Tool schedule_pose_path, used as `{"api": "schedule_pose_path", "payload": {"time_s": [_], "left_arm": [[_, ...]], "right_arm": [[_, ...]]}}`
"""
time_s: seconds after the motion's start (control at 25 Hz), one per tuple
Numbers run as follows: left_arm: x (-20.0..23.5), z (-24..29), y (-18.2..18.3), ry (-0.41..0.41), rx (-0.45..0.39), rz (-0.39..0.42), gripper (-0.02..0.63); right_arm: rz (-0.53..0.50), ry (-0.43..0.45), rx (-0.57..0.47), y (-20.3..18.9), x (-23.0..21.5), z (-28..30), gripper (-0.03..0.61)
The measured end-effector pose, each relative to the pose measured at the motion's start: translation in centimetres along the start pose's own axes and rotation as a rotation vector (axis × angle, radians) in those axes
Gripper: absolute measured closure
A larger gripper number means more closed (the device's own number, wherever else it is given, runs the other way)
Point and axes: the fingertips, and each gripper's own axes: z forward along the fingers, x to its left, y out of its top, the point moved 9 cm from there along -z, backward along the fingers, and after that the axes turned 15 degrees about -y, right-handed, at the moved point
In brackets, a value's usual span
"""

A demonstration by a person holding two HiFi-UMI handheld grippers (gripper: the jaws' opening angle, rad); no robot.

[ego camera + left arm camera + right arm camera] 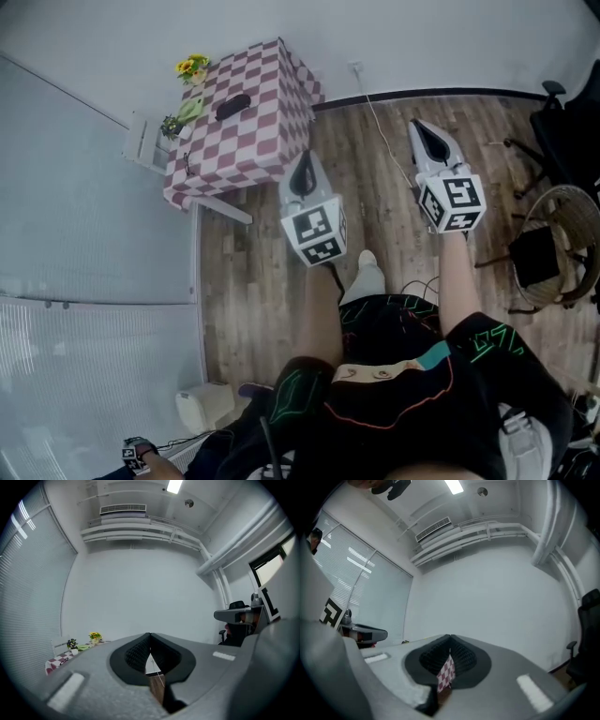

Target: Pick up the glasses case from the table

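The black glasses case (232,106) lies on the pink-checked table (267,141) at the far left, near yellow flowers (193,67). The left gripper (306,157) and right gripper (419,127) hover well apart from it above the wooden floor (253,281), jaws closed on nothing

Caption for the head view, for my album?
Left gripper and right gripper, both shut, short of the glasses case on the checkered table.

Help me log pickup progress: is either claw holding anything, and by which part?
Nothing is held. The left claw and right claw are both shut and empty; the glasses case lies untouched on the checkered table.
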Motion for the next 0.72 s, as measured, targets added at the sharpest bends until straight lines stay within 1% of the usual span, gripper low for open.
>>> {"api": "schedule_pose_path", "payload": {"time_s": [0.16, 0.36, 0.44, 0.56, 0.72], "left_arm": [[2.0, 1.9, -1.6, 0.023, 0.013, -0.023, 0.604], [3.7, 6.6, -3.1, 0.011, 0.018, -0.052, 0.604], [4.7, 8.4, -3.4, 0.013, 0.028, -0.062, 0.604], [7.2, 11.0, -4.0, 0.041, 0.039, -0.084, 0.604], [11.5, 14.0, -5.3, 0.085, 0.063, -0.120, 0.604]], "right_arm": [[-0.006, 0.017, 0.004, -1.2, 0.3, 2.4, 0.575], [-0.027, -0.009, 0.006, -1.9, -0.7, 6.7, 0.575], [-0.024, -0.005, 0.017, -2.2, -0.7, 8.7, 0.575], [-0.030, 0.028, 0.034, -2.9, 0.1, 12.6, 0.575], [-0.037, 0.083, 0.066, -4.0, 2.2, 18.3, 0.575]]}}
